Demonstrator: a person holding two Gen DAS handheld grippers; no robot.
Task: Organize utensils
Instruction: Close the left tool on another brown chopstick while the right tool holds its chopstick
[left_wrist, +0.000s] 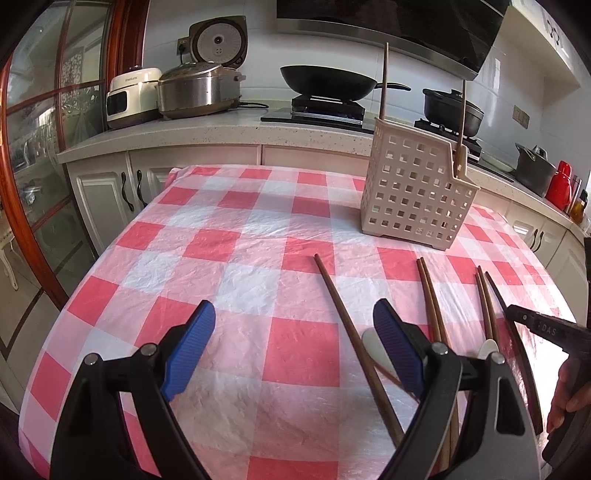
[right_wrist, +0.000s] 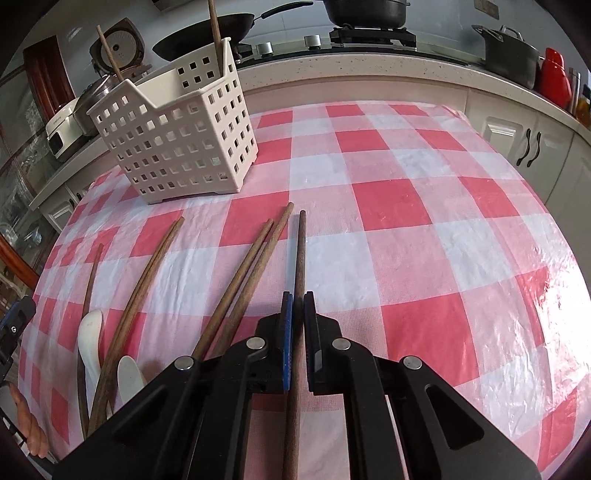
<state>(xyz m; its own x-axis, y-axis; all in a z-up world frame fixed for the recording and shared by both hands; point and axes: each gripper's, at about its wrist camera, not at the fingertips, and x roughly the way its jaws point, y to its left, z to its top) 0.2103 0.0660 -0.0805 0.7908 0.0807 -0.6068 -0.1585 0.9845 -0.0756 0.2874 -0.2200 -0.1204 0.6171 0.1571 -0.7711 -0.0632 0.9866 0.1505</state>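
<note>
Several brown wooden chopsticks lie on the red-and-white checked tablecloth (left_wrist: 236, 229). My right gripper (right_wrist: 298, 295) is shut on the rightmost chopstick (right_wrist: 301, 251), which runs between its blue pads. A pair of chopsticks (right_wrist: 255, 258) lies just left of it, with white spoons (right_wrist: 90, 336) further left. The cream perforated utensil basket (right_wrist: 177, 147) stands beyond with two chopsticks upright inside. My left gripper (left_wrist: 293, 317) hovers open over the cloth, beside a single chopstick (left_wrist: 347, 325) and a white spoon (left_wrist: 376, 347). The basket (left_wrist: 417, 195) stands ahead on its right.
A kitchen counter (left_wrist: 221, 133) runs behind the table with rice cookers (left_wrist: 199, 88), a wok (left_wrist: 328, 79) and black pots (left_wrist: 452, 107). A red bottle (right_wrist: 554, 77) stands at the counter's right. A hand (left_wrist: 569, 384) holds the right gripper's body at the left wrist view's right edge.
</note>
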